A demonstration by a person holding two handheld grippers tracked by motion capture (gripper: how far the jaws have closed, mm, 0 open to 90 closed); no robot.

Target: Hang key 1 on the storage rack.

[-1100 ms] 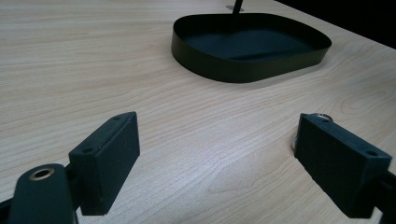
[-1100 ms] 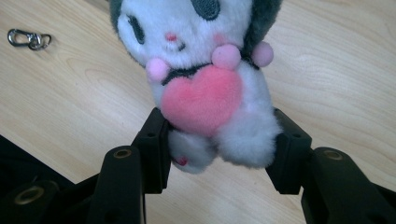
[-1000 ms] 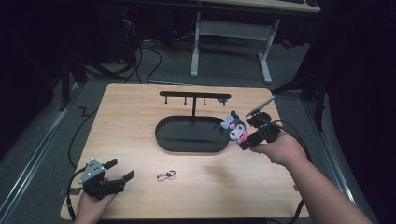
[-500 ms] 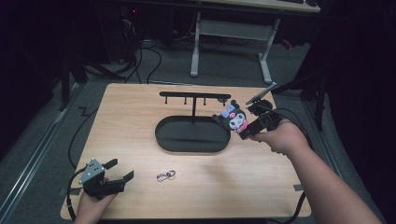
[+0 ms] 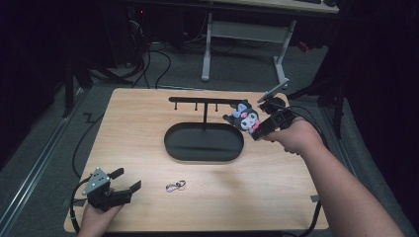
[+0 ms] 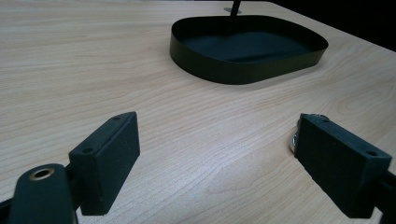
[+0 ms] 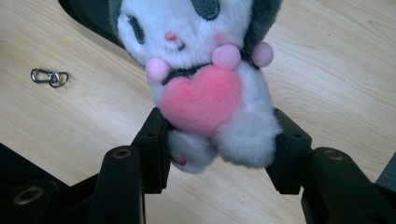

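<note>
Right gripper view shows the right gripper [image 7: 219, 149] pinching the plush toy [image 7: 210, 79]; high view adds the left gripper [image 5: 126, 182], jaws spread, resting near the clasp [image 5: 175, 186].

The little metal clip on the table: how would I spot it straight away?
Start at the black oval tray in the middle of the wooden table. Come toward the near edge: the metal clip lies flat there, alone on bare wood. It is small, silvery and shiny.
</note>
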